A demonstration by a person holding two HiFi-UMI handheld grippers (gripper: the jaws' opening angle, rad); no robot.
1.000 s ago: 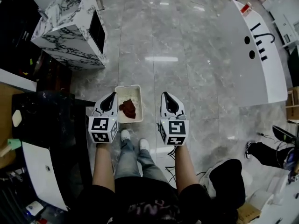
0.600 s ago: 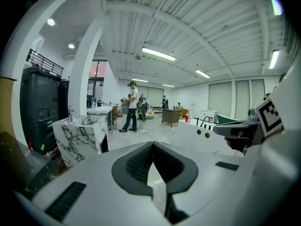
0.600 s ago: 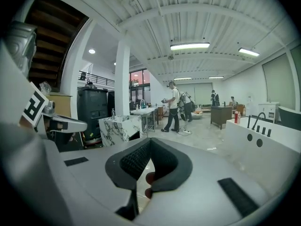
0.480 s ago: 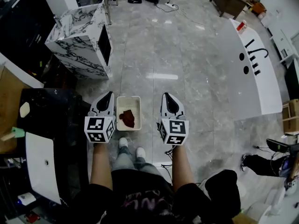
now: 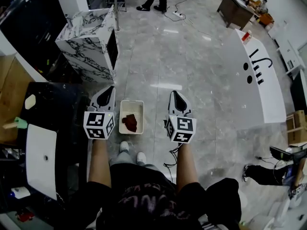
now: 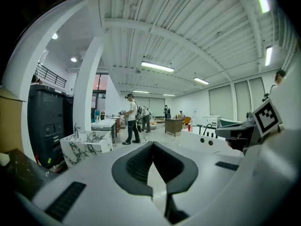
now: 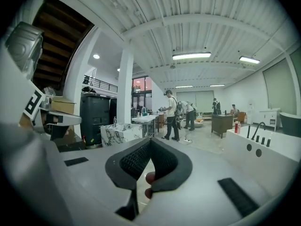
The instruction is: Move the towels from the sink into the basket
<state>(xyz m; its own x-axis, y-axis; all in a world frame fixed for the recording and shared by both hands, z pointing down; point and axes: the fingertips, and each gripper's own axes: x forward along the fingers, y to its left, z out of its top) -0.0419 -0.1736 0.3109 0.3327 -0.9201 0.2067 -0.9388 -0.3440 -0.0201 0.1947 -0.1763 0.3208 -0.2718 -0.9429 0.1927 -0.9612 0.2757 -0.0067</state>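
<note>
The grey tiled floor (image 5: 192, 66) fills most of the head view, and the dark surface (image 5: 57, 109) runs down its left edge, carrying the white sink (image 5: 38, 176). The sink's long axis runs front to back beside the person, and its bowl shows only a drain and no towel that I can make out. The white mesh basket (image 5: 132, 101) stands on the floor just ahead of the person's feet. It sits between the left gripper (image 5: 111, 87) and the right gripper (image 5: 172, 93), and both point forward over the floor. The tongs of both are pressed together with nothing pinched. A reddish blob under the right pair is too unclear to name. 1 dark red towel (image 5: 129, 122) lies crumpled in the basket, with no clear long axis. Any return to the sink would go left and back, so the left gripper is nearer. Against the earlier frames the view has tipped up. The basket reads smaller and the sink sits lower, while the towel and tongs are unchanged.
</note>
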